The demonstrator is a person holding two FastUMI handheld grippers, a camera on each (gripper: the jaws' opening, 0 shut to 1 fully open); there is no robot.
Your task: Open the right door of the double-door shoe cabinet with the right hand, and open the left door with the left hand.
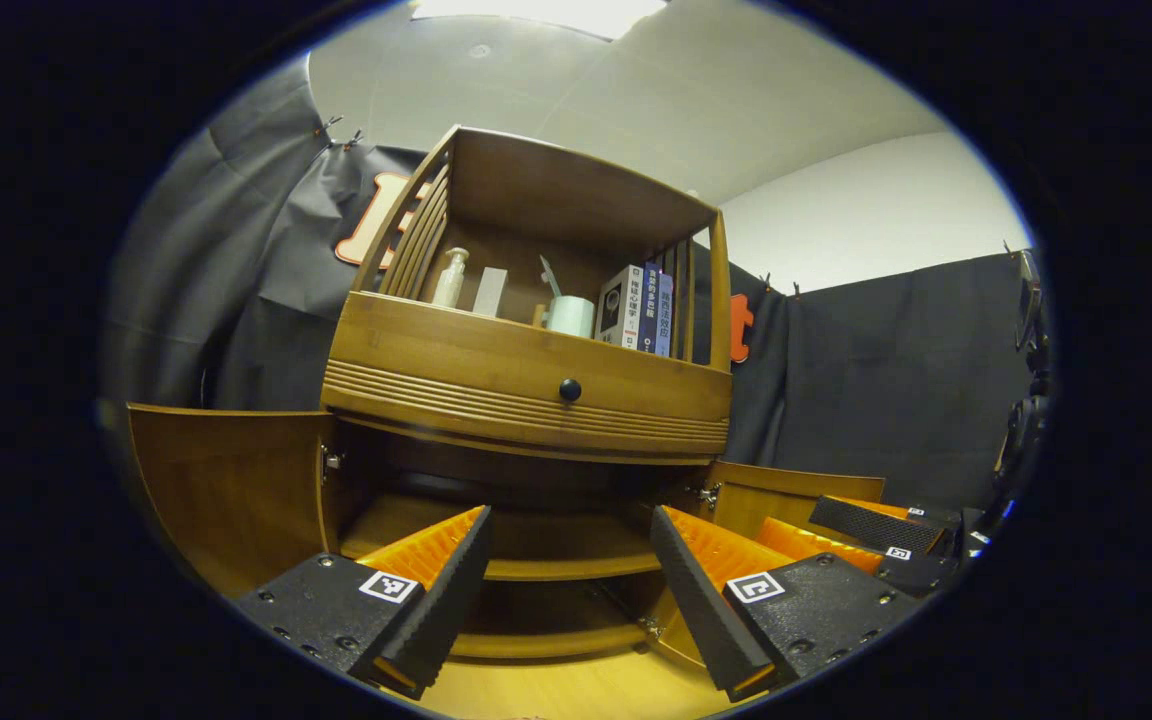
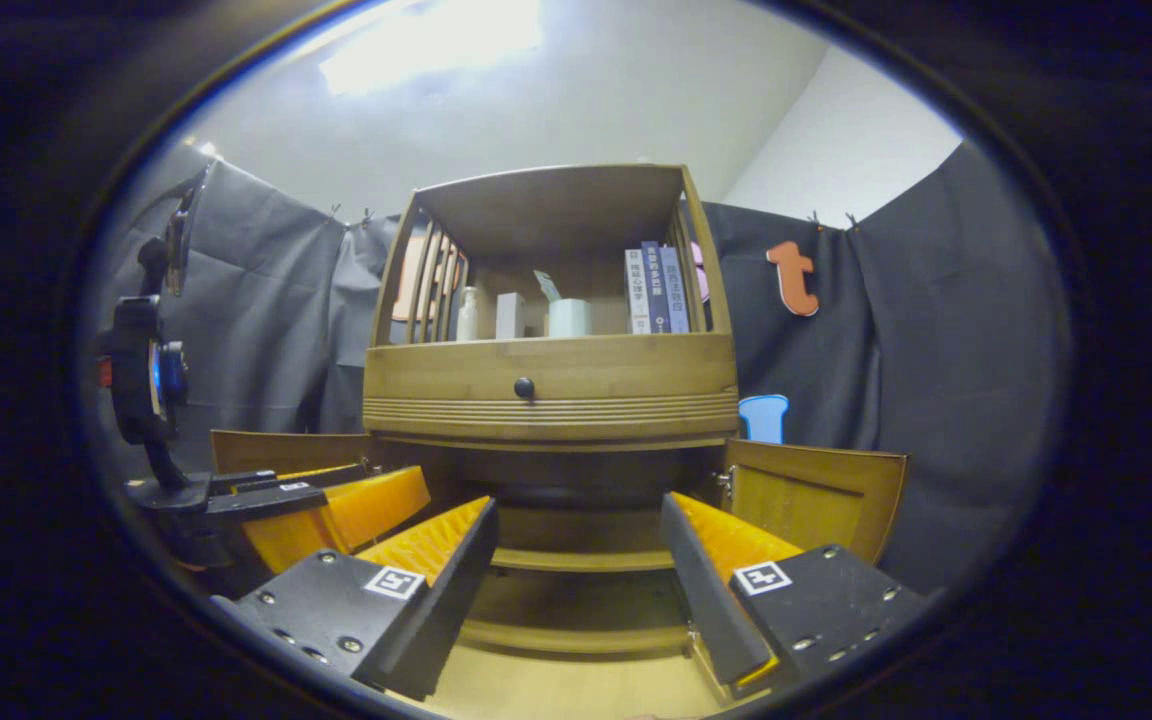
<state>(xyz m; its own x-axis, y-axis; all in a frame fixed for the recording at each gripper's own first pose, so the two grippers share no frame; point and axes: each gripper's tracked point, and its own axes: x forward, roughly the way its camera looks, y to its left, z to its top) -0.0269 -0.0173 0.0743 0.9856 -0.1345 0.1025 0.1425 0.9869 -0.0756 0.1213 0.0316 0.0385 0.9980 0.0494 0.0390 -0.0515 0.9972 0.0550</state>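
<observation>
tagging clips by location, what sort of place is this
Likely a staged recording booth, not a lived-in room: black cloth wall pinned up behind a lone wooden shoe cabinet, both doors open, with books and a bottle on its top shelf.

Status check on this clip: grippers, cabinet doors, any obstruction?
Left gripper open, empty. Right gripper open, empty. Left door and right door both swung open. Nothing between fingers and shelves.

I see a ceiling light (image 2: 436,40) blown out to white glare overhead, brightest in the right gripper view. Everything lower sits dim, and the cabinet's lower compartment (image 1: 526,480) lies in deep shadow. Fisheye bending curves the cabinet's edges toward the rim. Focus looks sharp throughout.
</observation>
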